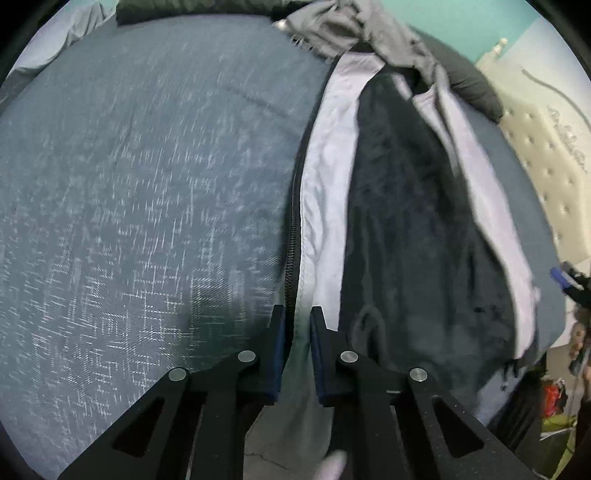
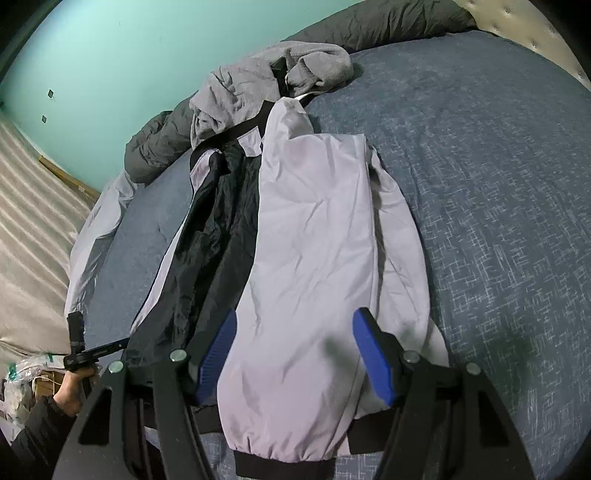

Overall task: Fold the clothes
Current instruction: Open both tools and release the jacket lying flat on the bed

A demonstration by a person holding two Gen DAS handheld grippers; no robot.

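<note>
- Bed with a blue-grey woven cover [image 2: 498, 192]: carries everything. A dark grey padded duvet [image 2: 376, 22] is bunched along its far edge.
- Pale lilac zip jacket with black lining and black ribbed hem [image 2: 306, 229]: lies lengthwise on the bed, hem toward the cameras, collar end away. One front panel is laid over the body, pale side up. The other side is open, lining showing. A pale sleeve [image 2: 92, 236] trails off toward the bed edge.
- Grey crumpled hooded garment [image 2: 258, 81]: heaped at the jacket's collar end, touching it, not folded.
- Left claw [image 1: 297, 325]: closed down on the jacket's pale zip-side edge [image 1: 321, 206]; cloth passes between the fingers, with the black zip teeth [image 1: 291, 236] just beside it.
- Right claw [image 2: 293, 354]: fingers spread wide, holding nothing, hovering above the folded-over panel near the hem.
- Progress, judged: jacket partly folded at most. One panel is over. The open side, the trailing sleeve and any crosswise fold are left, and the grey garment too. Whether the held edge is being carried over or laid out, I cannot tell; the left view is motion-blurred.
</note>
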